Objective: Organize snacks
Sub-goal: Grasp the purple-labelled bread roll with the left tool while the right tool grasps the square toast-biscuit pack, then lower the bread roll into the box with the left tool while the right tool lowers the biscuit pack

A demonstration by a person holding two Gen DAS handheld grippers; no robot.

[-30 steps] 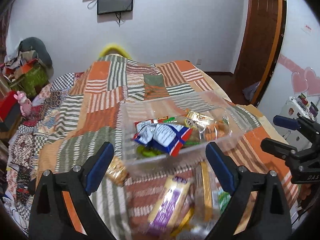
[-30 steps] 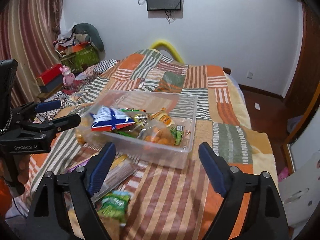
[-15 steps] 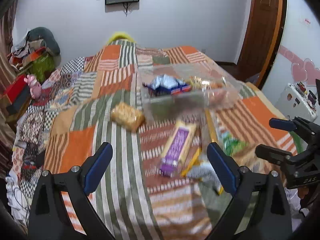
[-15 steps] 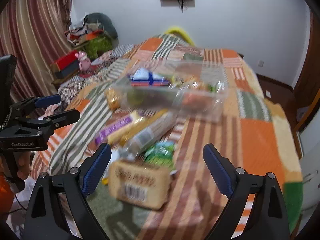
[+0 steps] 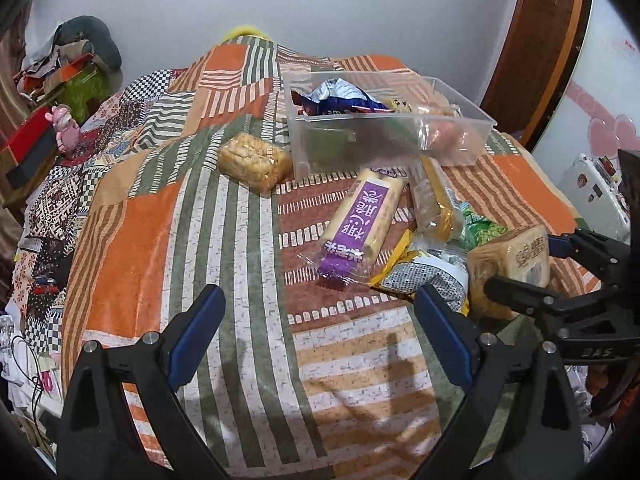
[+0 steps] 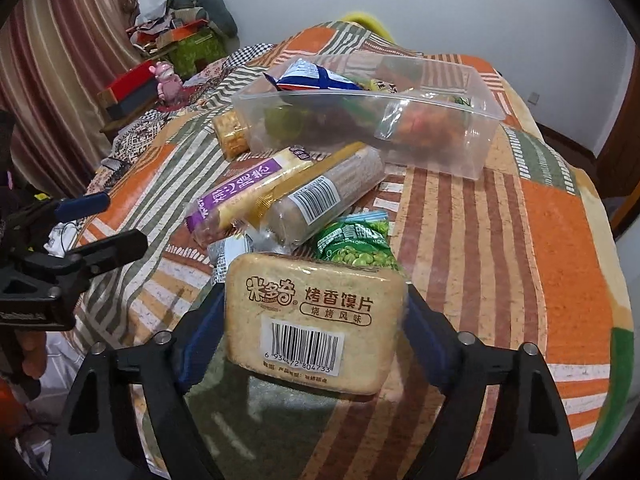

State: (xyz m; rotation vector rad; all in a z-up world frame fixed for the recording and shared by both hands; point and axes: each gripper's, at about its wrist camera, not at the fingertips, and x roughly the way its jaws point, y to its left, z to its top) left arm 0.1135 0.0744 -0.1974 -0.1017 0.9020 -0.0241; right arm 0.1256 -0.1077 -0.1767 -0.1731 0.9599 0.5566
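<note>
A clear plastic bin with several snack bags stands far on the patchwork bed. In front of it lie a purple cracker pack, a long brown pack, a green pea bag and a golden cracker bag. My right gripper has its fingers around a tan biscuit pack, touching both sides. My left gripper is open and empty, low over the bedspread, left of the pile.
The striped bedspread covers the bed. Boxes, clothes and a pink toy are at the left side. A wooden door is at the right, a curtain at the left.
Both grippers have pulled back from the bin toward the near pile. My right gripper has come down around the tan biscuit pack and narrowed onto it.
</note>
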